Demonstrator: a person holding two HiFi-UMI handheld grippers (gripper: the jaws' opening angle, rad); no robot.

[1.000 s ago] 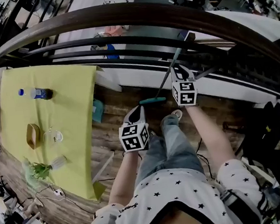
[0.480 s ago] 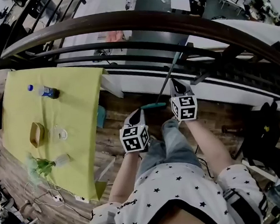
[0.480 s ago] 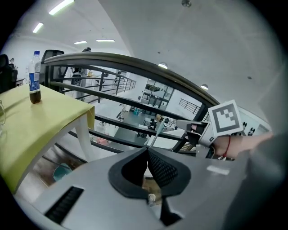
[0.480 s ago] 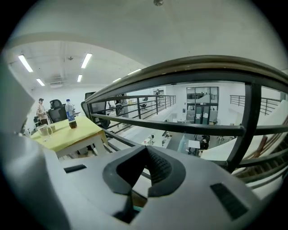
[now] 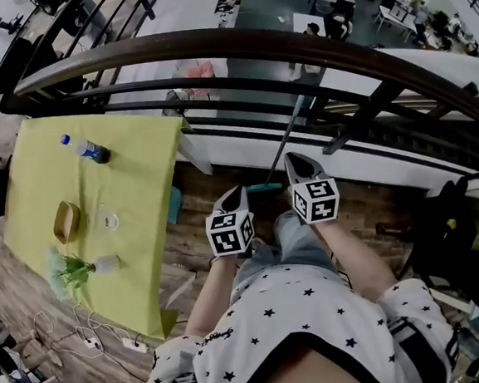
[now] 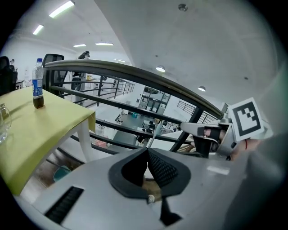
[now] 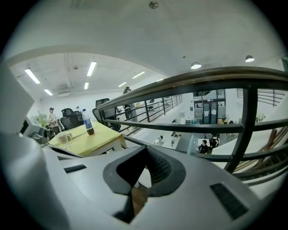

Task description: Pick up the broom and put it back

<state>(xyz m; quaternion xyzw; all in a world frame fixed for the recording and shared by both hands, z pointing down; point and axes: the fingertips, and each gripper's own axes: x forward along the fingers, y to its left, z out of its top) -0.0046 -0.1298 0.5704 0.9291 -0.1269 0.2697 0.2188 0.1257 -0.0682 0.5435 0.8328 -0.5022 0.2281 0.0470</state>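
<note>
The right tool (image 5: 292, 158) is closed, with nothing held between its jaws. The left tool (image 5: 239, 192) is likewise shut and empty. Just ahead of both tips, the broom (image 5: 285, 141) is leaned against the railing (image 5: 210, 41), untouched by either tool. The broom head (image 5: 264, 188) is set on the floor (image 5: 201, 231) at the railing's foot, between the two tips. The handle is slanted up and away towards the railing's top bar and is found just beside the right tool. That tool is therefore judged the nearer for a grasp, with jaws opened and set across the slanting handle.
</note>
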